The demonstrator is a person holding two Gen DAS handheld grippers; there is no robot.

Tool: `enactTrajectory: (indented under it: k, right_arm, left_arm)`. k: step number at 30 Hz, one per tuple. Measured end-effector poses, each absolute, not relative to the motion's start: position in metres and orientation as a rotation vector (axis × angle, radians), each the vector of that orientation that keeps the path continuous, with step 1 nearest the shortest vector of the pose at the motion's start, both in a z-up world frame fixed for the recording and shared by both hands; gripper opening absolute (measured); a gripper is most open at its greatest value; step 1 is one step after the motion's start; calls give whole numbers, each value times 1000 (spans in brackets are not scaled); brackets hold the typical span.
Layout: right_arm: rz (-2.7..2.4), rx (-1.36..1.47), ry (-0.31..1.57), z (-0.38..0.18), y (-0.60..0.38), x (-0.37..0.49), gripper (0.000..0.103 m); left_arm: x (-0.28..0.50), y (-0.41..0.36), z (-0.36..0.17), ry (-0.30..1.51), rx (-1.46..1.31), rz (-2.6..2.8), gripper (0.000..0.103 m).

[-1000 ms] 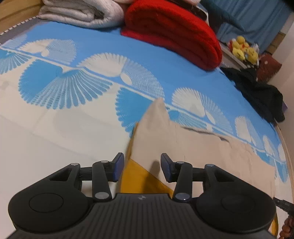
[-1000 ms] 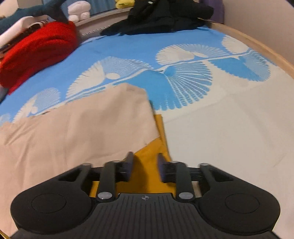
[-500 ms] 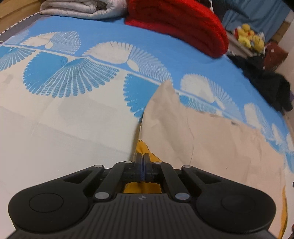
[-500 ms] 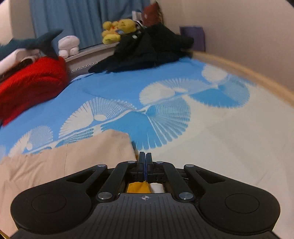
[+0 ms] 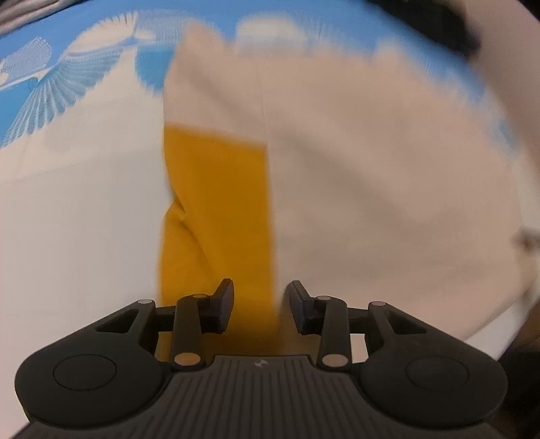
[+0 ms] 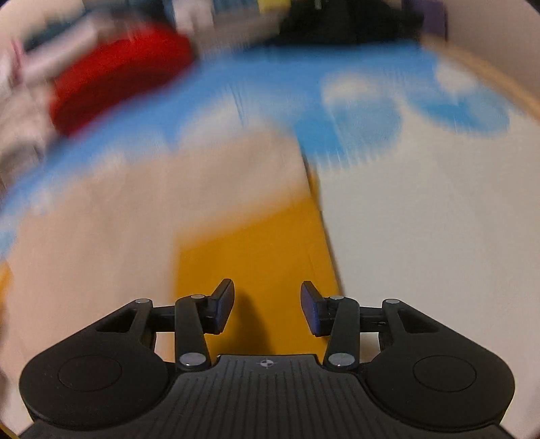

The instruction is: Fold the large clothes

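A large beige cloth (image 5: 371, 169) with a mustard-yellow underside (image 5: 216, 202) lies on the bed. In the left wrist view its yellow strip runs up from between the fingers, with beige to its right. My left gripper (image 5: 260, 304) is open and empty just above the yellow strip. In the right wrist view the beige cloth (image 6: 118, 219) lies to the left and the yellow part (image 6: 256, 250) sits ahead of the fingers. My right gripper (image 6: 266, 305) is open and empty over the yellow part. Both views are blurred by motion.
The bed has a blue and white shell-pattern sheet (image 5: 50, 84), also in the right wrist view (image 6: 422, 202). A red folded blanket (image 6: 114, 81) and dark clothes (image 6: 337, 20) lie at the far side. A wooden bed edge (image 6: 489, 77) curves at right.
Both grippers were shut on the cloth half a second ago and are now open. The cloth has been let go, and both cameras have pulled back and are moving.
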State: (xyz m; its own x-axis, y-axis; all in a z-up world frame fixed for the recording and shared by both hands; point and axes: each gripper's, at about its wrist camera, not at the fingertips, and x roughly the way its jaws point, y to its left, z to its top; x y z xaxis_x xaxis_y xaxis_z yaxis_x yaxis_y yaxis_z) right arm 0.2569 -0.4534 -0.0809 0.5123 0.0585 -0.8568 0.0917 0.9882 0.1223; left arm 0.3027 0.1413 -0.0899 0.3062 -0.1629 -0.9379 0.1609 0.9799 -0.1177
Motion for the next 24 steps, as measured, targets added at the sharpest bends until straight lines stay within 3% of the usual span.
enactTrajectory:
  k: [5, 9, 10, 12, 15, 19, 21, 24]
  right_arm:
    - [-130, 82, 1055, -76, -463, 229, 45]
    - [-161, -99, 779, -16, -436, 198, 42]
    - [-148, -99, 713, 0, -431, 189, 42]
    - [-126, -79, 570, 33, -418, 164, 43]
    - [-108, -55, 434, 65, -396, 126, 48]
    - [-98, 38, 453, 65, -374, 85, 52]
    - [-103, 102, 521, 47, -365, 69, 52]
    - [-133, 120, 631, 27, -344, 58, 52]
  left_arm:
    - [279, 146, -45, 1076, -11, -160, 40]
    - [246, 141, 1, 919, 18, -106, 44]
    - [233, 138, 16, 861, 18, -96, 47]
    - [206, 133, 37, 768, 6, -85, 62]
    - [162, 122, 57, 648, -17, -84, 72]
    - [112, 103, 31, 583, -5, -56, 75]
    - [110, 88, 9, 711, 29, -14, 68]
    - [103, 81, 4, 711, -25, -20, 68]
